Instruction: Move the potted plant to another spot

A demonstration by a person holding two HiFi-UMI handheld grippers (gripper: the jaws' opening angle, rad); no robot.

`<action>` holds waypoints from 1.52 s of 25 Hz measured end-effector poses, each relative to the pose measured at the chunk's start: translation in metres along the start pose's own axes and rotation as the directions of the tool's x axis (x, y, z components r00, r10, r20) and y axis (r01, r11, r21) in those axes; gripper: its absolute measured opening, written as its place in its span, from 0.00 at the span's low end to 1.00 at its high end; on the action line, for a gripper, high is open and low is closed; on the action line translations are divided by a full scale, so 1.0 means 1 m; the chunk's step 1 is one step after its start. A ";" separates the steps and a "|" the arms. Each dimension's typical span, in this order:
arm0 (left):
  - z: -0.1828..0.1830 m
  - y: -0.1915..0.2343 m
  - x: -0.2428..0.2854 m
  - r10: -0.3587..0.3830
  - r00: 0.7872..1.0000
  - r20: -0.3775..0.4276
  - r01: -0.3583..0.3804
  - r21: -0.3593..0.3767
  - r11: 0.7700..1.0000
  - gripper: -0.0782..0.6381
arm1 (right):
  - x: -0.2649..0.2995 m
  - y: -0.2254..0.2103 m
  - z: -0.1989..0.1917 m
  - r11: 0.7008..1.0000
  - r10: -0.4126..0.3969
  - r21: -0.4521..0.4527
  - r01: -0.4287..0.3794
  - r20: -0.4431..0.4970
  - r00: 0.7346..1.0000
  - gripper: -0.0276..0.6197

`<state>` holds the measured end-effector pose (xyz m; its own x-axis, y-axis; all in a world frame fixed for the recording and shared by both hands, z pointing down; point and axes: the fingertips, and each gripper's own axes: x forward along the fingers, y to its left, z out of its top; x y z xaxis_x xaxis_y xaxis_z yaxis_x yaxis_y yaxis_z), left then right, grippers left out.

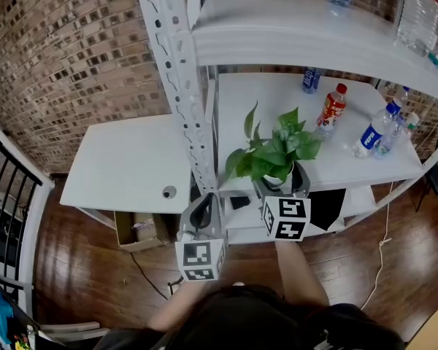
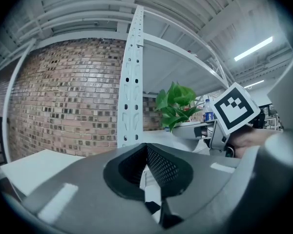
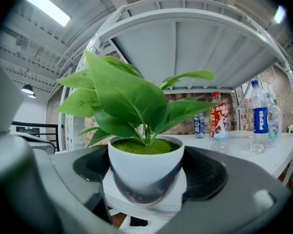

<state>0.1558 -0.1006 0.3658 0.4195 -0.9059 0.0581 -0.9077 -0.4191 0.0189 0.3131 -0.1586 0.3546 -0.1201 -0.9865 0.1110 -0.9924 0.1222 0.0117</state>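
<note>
The potted plant [image 1: 274, 155] has broad green leaves and a round white pot [image 3: 145, 162]. It stands at the front edge of the white shelf [image 1: 255, 97], upright. My right gripper [image 1: 281, 184] reaches in level from the front, one jaw on each side of the pot, and the dark pads [image 3: 205, 174] lie against its sides. In the right gripper view the gripper [image 3: 145, 179] frames the pot. My left gripper [image 1: 202, 214] hovers by the shelf's upright post, jaws together with nothing in them [image 2: 147, 167]. The plant [image 2: 176, 104] shows to its right.
A red bottle [image 1: 331, 110], blue-labelled water bottles [image 1: 370, 133] and a small blue bottle [image 1: 311, 80] stand further back on the same shelf. The perforated upright [image 1: 179, 86] rises left of the plant. A white table [image 1: 128, 162] adjoins at left, a cardboard box [image 1: 135, 232] beneath it.
</note>
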 end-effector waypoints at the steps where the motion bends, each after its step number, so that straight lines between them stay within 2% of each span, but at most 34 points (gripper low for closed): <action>1: -0.001 -0.001 -0.002 0.001 1.000 -0.001 -0.001 -0.002 1.000 0.13 | -0.006 0.003 0.001 1.000 0.006 -0.001 -0.006 0.003 1.000 0.75; 9: -0.006 0.006 -0.021 0.029 0.999 -0.013 -0.029 -0.014 0.999 0.13 | -0.052 0.037 0.008 0.998 0.065 -0.015 -0.064 0.027 0.998 0.75; 16: -0.009 0.047 -0.039 0.095 0.995 -0.023 -0.095 -0.012 0.995 0.13 | -0.078 0.083 0.019 0.990 0.138 -0.006 -0.138 0.046 0.989 0.75; 21: -0.005 0.089 -0.050 0.109 0.994 -0.019 -0.109 0.007 0.994 0.13 | -0.080 0.135 0.038 0.982 0.187 -0.031 -0.185 0.082 0.979 0.75; 27: -0.003 0.154 -0.063 0.113 0.993 -0.022 -0.113 0.003 0.994 0.13 | -0.062 0.210 0.043 0.975 0.217 -0.053 -0.214 0.072 0.974 0.75; 32: -0.008 0.216 -0.075 0.112 0.993 -0.033 -0.112 0.003 0.994 0.13 | -0.034 0.278 0.026 0.974 0.226 -0.042 -0.224 0.031 0.974 0.75; 38: -0.020 0.288 -0.078 0.066 0.998 -0.018 -0.065 0.003 0.998 0.13 | 0.021 0.344 0.001 0.981 0.179 -0.083 -0.176 0.034 0.983 0.75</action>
<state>-0.1385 -0.1493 0.3862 0.3589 -0.9302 0.0772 -0.9332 -0.3591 0.0122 -0.0303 -0.1369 0.3602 -0.2968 -0.9518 0.0771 -0.9502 0.3024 0.0747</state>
